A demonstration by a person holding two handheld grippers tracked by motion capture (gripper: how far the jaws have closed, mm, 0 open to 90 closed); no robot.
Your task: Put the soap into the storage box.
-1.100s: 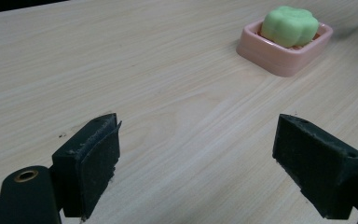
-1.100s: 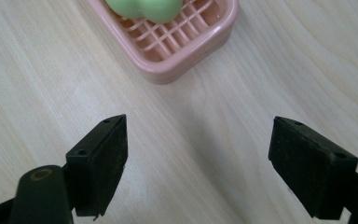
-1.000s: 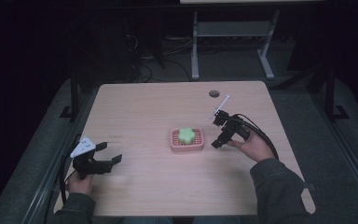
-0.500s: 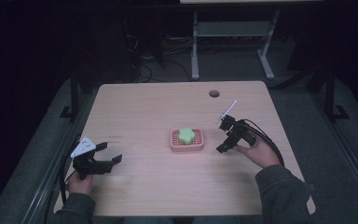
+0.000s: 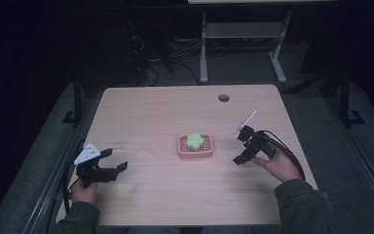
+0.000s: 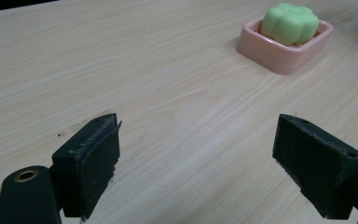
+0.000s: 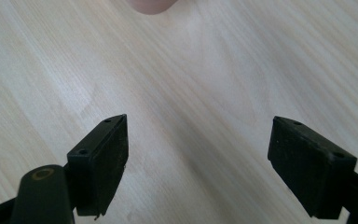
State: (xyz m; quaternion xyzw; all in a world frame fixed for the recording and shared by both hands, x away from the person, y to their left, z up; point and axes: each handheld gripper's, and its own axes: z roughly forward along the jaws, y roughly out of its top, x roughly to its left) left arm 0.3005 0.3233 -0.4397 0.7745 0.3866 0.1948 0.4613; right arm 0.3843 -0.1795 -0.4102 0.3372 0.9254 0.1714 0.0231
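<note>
- Since the earlier frames, the right gripper (image 5: 243, 146) is drawing back from the pink soap dish (image 5: 195, 146) toward the table's right edge; the left gripper (image 5: 108, 161) is keeping its place.
- Both grippers are showing jaws spread wide and gripping nothing; the right one is pointing down at bare table (image 7: 214, 70).
- Green flower-shaped soap (image 5: 194, 141) is sitting in the dish near the table's middle, between the two grippers and apart from both.
- Judged from this, the soap is placed and the right hand is clearing away.
- Light wood-grain table (image 5: 151, 112) is carrying a round cable hole (image 5: 223, 97) near its far edge; the room beyond is dark, with a metal stand (image 5: 238, 44) and floor cables.
</note>
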